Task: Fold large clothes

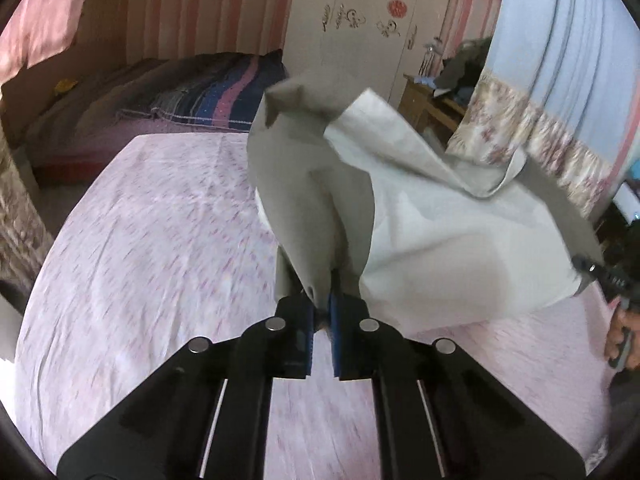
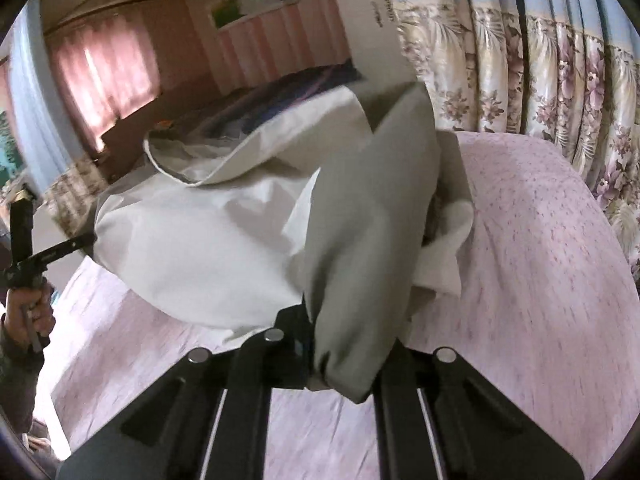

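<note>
A large pale grey garment (image 1: 420, 216) hangs in the air above the bed, stretched between the two grippers and sagging in loose folds, with a hemmed edge curling over at the top. In the left wrist view, the left gripper (image 1: 322, 312) is clamped narrow on a bunched corner of the cloth, which rises from between its blue pads (image 1: 334, 312). In the right wrist view, the right gripper (image 2: 340, 356) is closed on another corner; the fabric drapes over its fingertips and hides the pads. Each view also catches the other gripper at the far edge of the cloth, with the person's hand (image 2: 28, 312) around its handle. Below lies the bed (image 1: 140, 240), covered by a pink speckled sheet. A flowered curtain (image 2: 540, 80) hangs beside it, and a white wardrobe (image 1: 360, 40) stands farther back.
</note>
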